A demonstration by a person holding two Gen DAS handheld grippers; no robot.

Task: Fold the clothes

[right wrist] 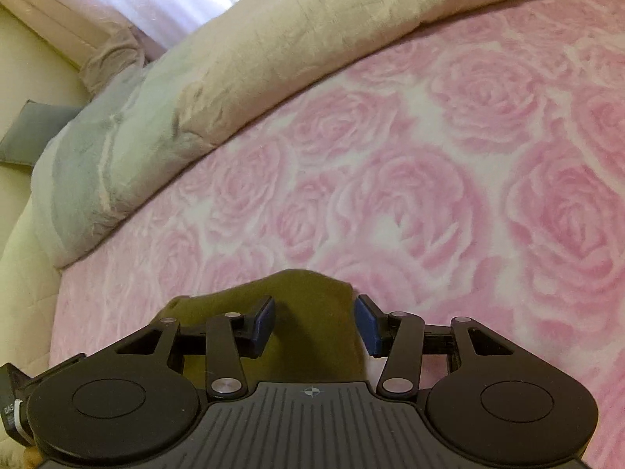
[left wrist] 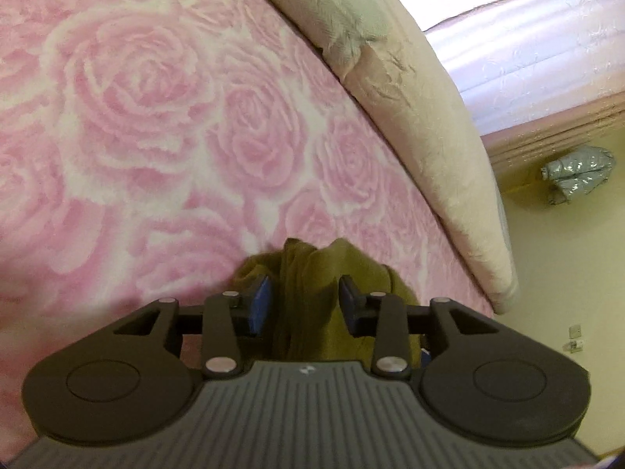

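An olive-green garment [left wrist: 312, 265] lies bunched on the pink rose-patterned blanket [left wrist: 156, 117] of a bed. In the left wrist view my left gripper [left wrist: 304, 301] hangs just over it, and a ridge of the cloth rises between the blue pads, which stand apart and do not visibly pinch it. In the right wrist view the same olive garment [right wrist: 308, 293] spreads under my right gripper [right wrist: 316, 320]. Its jaws stand wide, the left pad over the cloth and the right pad at the cloth's edge. Most of the garment is hidden beneath both grippers.
A folded beige quilt [left wrist: 410, 97] runs along the far edge of the bed, seen also in the right wrist view as the quilt [right wrist: 273, 39]. A silver bag [left wrist: 578, 174] lies on the floor beyond it. A grey cushion [right wrist: 31, 136] sits at the far left.
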